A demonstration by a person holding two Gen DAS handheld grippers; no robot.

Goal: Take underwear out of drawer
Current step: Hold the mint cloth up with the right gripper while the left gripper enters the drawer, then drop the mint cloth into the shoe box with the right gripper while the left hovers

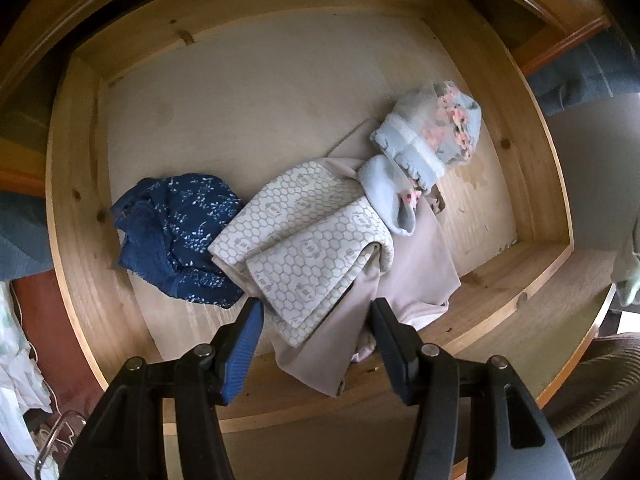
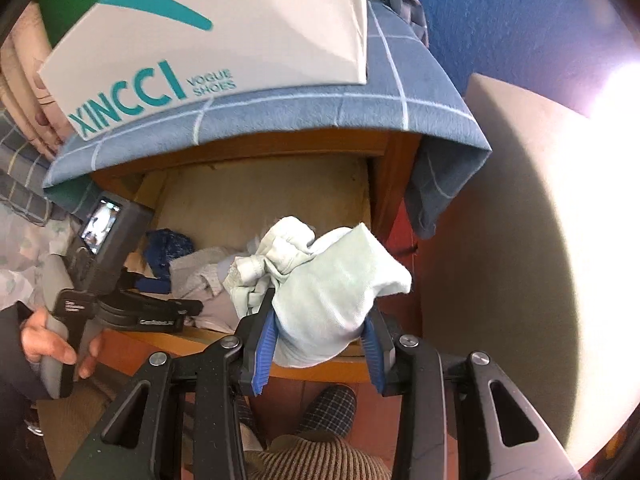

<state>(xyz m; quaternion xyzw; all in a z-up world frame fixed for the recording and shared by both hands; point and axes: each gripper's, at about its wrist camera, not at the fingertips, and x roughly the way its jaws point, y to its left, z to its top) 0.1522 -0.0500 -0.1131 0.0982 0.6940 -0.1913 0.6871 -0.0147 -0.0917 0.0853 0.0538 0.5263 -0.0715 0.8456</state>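
The open wooden drawer (image 1: 76, 184) holds a navy floral pair of underwear (image 1: 176, 236), a white hexagon-patterned pair (image 1: 304, 248) on a beige garment (image 1: 416, 272), and a pale blue pair with pink flowers (image 1: 432, 140). My left gripper (image 1: 316, 312) is open, hovering just above the near edge of the white patterned pair. My right gripper (image 2: 320, 332) is shut on a pale mint-green pair of underwear (image 2: 332, 292), held above the drawer's front edge (image 2: 312, 372). The left gripper also shows in the right wrist view (image 2: 132, 304).
A white shoe box (image 2: 208, 32) sits on a blue checked cloth (image 2: 360, 108) over the cabinet top. A blue wall (image 2: 500, 20) is behind. The person's knee in corduroy (image 2: 312, 460) is below the drawer front. Loose fabric (image 1: 16, 368) lies at the left.
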